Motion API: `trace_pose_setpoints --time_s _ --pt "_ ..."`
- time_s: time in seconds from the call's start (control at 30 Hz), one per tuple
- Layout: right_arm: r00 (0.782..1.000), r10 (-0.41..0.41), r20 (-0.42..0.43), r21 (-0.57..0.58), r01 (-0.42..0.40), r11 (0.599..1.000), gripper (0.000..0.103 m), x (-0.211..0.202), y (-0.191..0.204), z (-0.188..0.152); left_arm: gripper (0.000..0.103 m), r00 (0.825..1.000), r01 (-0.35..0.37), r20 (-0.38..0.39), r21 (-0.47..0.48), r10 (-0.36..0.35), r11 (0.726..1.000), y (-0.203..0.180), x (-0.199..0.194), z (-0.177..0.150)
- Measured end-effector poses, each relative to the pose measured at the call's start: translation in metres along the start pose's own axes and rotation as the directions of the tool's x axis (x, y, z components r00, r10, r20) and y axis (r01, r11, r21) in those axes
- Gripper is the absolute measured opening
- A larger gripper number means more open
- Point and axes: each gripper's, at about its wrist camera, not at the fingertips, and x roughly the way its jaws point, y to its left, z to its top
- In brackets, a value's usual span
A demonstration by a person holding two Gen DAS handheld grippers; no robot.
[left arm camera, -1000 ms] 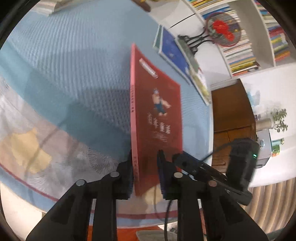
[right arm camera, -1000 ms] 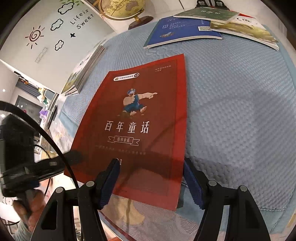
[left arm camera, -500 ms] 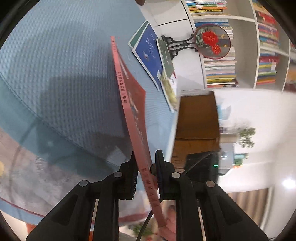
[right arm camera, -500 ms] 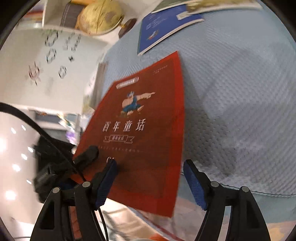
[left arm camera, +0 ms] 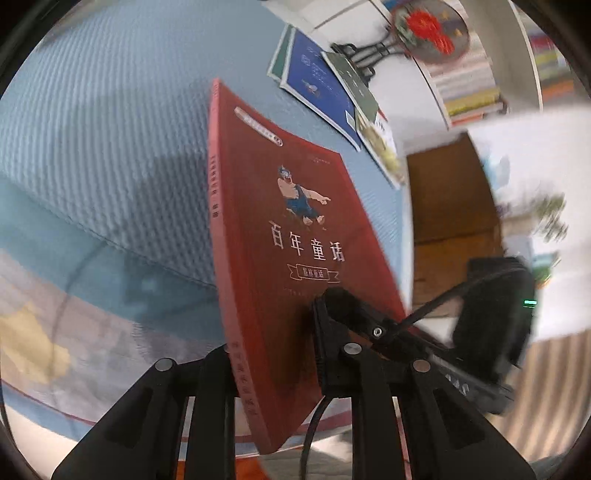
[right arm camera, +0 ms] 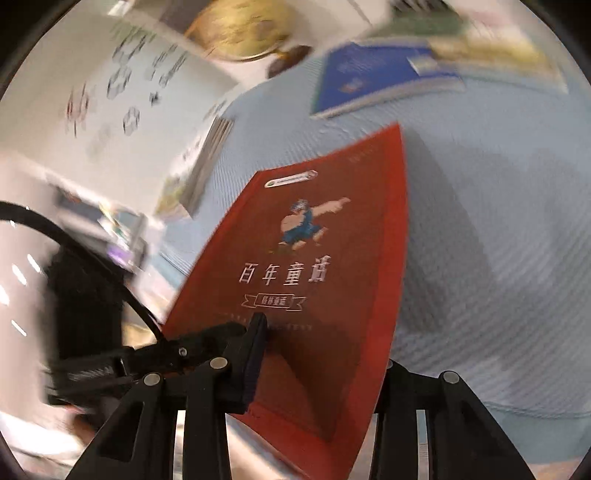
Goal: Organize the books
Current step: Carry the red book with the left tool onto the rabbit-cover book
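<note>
A red book (left arm camera: 295, 229) with a cartoon figure and white characters on its cover hangs tilted above the blue quilted cloth (left arm camera: 110, 129). My left gripper (left arm camera: 271, 350) is shut on its lower spine edge, the jaws easing open slightly with the book still between them. In the right wrist view the red book (right arm camera: 325, 258) sits between the jaws of my right gripper (right arm camera: 325, 347). Those jaws are closing: the left pad (right arm camera: 256, 350) presses on the cover and the right finger is behind the book's edge.
A blue book (left arm camera: 321, 88) and a green one (left arm camera: 351, 74) lie at the cloth's far side, below a fan ornament (left arm camera: 428, 26) and bookshelf (left arm camera: 472, 92). A wooden cabinet (left arm camera: 450, 206) stands beyond the edge. A globe (right arm camera: 236, 33) and a book stack (right arm camera: 207, 155) sit at far left.
The right gripper's wide jaws have come together onto the red book's lower edge. The book has risen and tipped, so its cover now faces the left wrist camera.
</note>
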Motion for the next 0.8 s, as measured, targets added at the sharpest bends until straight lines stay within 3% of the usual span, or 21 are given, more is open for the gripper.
trace_pose_setpoints --time_s 0.13,0.2,0.53,0.8 --pt "0.991 -0.124 0.049 -0.165 0.13 0.978 0.036 -0.008 0.03 -0.007 0.019 0.998 -0.06 0.04 0.058 0.057 0.997 -0.014 -0.006 -0.004" --pt "0.988 -0.137 0.071 -0.211 0.149 0.966 0.036 -0.013 0.036 -0.007 0.017 0.996 -0.064 0.065 0.067 0.059 0.996 -0.016 -0.012 -0.006" --pt "0.992 -0.065 0.106 -0.317 0.095 0.944 0.036 -0.021 0.068 0.028 0.019 0.981 -0.097 0.172 0.059 0.086 0.994 -0.027 -0.054 0.009" --pt "0.989 0.03 0.143 -0.328 0.019 0.944 0.036 0.0 0.135 0.081 0.019 0.962 -0.104 0.262 0.085 0.079 0.991 0.004 -0.124 0.063"
